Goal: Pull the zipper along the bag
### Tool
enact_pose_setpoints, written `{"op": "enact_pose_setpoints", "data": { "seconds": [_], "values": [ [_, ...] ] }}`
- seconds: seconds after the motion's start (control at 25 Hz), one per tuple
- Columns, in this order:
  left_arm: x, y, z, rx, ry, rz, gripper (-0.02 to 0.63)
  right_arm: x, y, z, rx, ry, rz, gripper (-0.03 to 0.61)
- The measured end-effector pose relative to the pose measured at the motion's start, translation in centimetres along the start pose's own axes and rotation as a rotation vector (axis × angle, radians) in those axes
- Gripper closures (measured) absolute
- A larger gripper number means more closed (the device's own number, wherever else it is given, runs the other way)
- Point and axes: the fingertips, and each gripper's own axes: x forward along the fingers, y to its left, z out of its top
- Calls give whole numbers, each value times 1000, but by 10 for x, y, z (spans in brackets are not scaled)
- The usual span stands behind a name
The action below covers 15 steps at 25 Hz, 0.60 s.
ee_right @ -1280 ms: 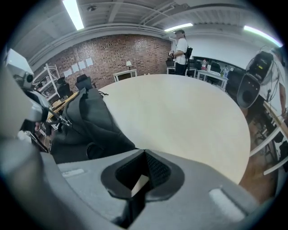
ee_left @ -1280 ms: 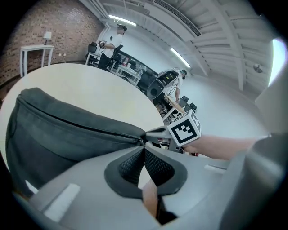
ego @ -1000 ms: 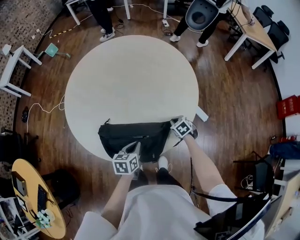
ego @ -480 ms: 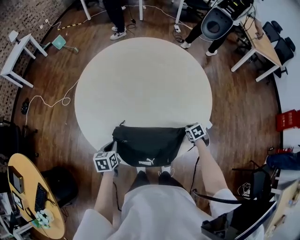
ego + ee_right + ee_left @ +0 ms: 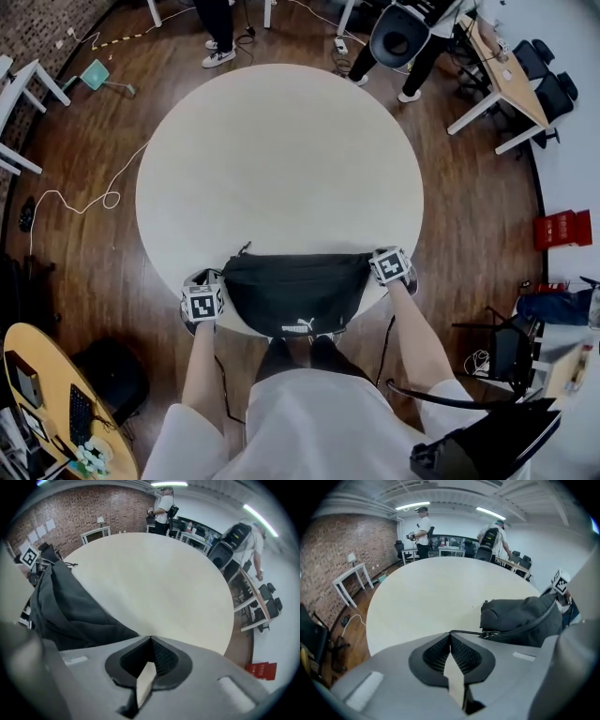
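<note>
A black bag (image 5: pixel 295 291) lies across the near edge of the round pale table (image 5: pixel 281 159), its long side along the rim in front of the person. On the part of the bag nearest the table's rim sits a small white logo (image 5: pixel 302 326). It looks like a leaping animal with a line of letters under it, too small to read.

The left gripper (image 5: pixel 450 633) is at the table's near-left rim, at the bag's left end. Its jaws are pressed together on a thin black pull cord (image 5: pixel 466 632). The cord runs from the jaw tips to the metal zipper slider (image 5: pixel 489 634) at that end of the bag.

The right gripper (image 5: pixel 150 637) is at the table's near-right rim, at the bag's right end. Its jaws are together as well. The bag's dark cloth comes right up beside the tips, but I cannot tell whether any of it is caught between them.

Each gripper carries a marker cube (image 5: pixel 390 265) printed with black-and-white square patterns, no letters.

On the floor beyond the table's far side stand two people (image 5: pixel 217 28). Off the table's right side, well away from it, is a red box (image 5: pixel 561 228) whose print cannot be read.
</note>
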Motion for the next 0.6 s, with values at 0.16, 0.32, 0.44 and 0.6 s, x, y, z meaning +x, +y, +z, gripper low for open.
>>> {"op": "enact_pose_setpoints", "data": {
  "seconds": [0.16, 0.32, 0.44, 0.6],
  "values": [
    [17, 0, 11, 38, -8, 36, 594, 2, 10, 3, 63, 20, 56, 591],
    [19, -19, -4, 18, -43, -41, 591, 5, 1, -23, -15, 92, -22, 591],
    [-5, -33, -6, 87, -57, -74, 587, -4, -3, -4, -89, -43, -68, 591],
    [-30, -28, 19, 65, -145, -87, 515, -37, -11, 27, 125, -278, -98, 577]
  ]
}}
